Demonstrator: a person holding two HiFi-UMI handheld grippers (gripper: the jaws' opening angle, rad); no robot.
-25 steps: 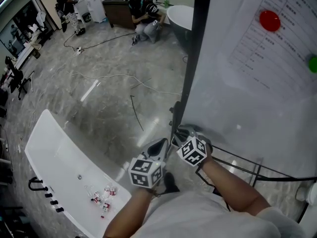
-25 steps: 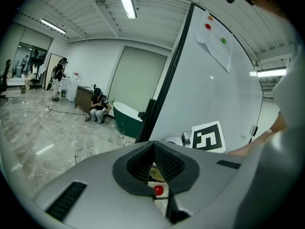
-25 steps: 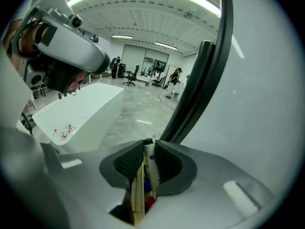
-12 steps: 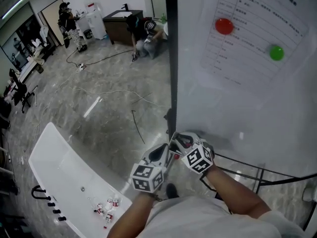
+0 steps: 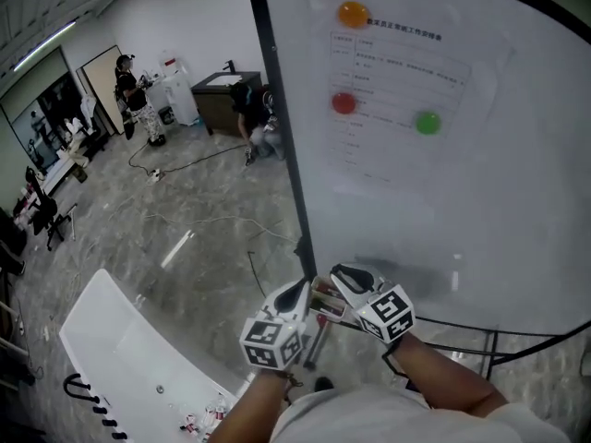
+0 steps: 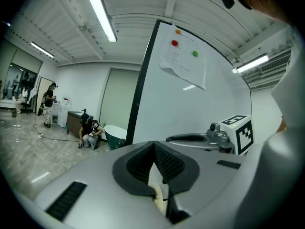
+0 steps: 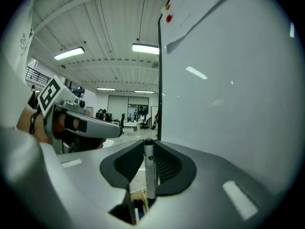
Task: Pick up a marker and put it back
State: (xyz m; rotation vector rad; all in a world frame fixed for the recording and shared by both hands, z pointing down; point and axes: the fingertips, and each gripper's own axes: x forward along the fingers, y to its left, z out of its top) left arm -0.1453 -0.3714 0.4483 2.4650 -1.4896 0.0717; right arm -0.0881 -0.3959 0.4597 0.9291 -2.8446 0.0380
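The right gripper (image 7: 148, 151) had its fingers clenched on the marker (image 7: 149, 173), which stood upright between them just beside the whiteboard (image 5: 499, 210), while the left gripper (image 6: 154, 151), near it, had its fingers pressed together at the tips.

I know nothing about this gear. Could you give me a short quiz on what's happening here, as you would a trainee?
1. Which tongs hold the marker? A left, B right, C neither.
2. True or false: the green magnet sits above the orange magnet.
3. Fill in: the magnets pin a paper sheet to the ____.
Key: 1 B, the right tongs; 2 false; 3 whiteboard.
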